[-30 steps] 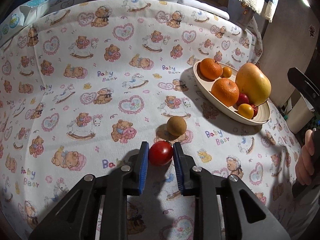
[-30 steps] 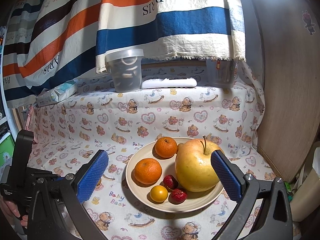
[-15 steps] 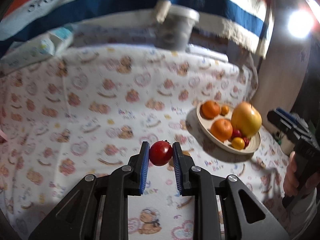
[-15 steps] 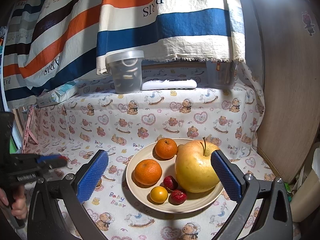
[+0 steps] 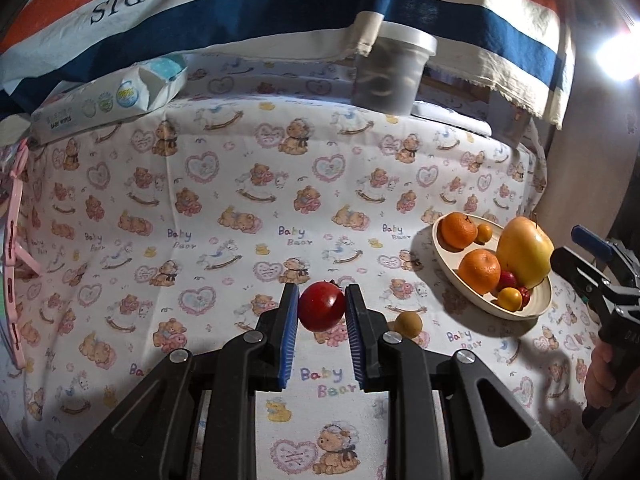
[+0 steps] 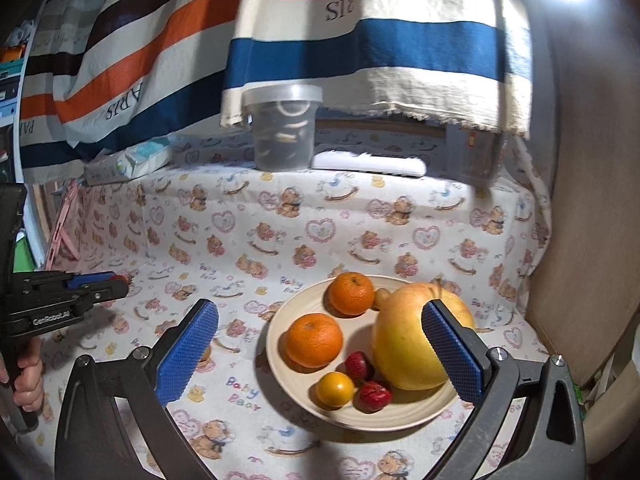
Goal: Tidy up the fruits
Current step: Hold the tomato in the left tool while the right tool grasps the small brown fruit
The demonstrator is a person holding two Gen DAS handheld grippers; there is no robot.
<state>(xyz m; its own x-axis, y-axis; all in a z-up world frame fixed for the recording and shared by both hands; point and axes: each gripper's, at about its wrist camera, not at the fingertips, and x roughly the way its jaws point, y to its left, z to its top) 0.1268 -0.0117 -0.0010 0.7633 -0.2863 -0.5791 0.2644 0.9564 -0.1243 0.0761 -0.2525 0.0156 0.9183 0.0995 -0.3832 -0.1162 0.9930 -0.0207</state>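
My left gripper (image 5: pixel 322 312) is shut on a red tomato (image 5: pixel 321 306) and holds it above the teddy-print tablecloth. A small brown round fruit (image 5: pixel 408 323) lies on the cloth just right of it. A cream bowl (image 5: pixel 532 307) at the right holds two oranges (image 5: pixel 479 271), a big yellow apple (image 5: pixel 524 256), small red fruits and a small yellow fruit. My right gripper (image 6: pixel 320 356) is open wide, in front of the same bowl (image 6: pixel 276 344), with its right pad before the apple (image 6: pixel 404 344). The left gripper (image 6: pixel 100 286) shows at the left there.
A clear lidded tub (image 6: pixel 283 128), a white flat case (image 6: pixel 368 163) and a wipes pack (image 5: pixel 108 100) stand along the back under a striped towel (image 6: pixel 360 40). A wooden wall (image 6: pixel 592 200) closes the right side. A pink rack (image 5: pixel 14 264) leans at the left.
My left gripper has lifted the tomato off the cloth and tilted up, so the brown fruit now lies lower right of it. The right gripper has dipped slightly toward the bowl.
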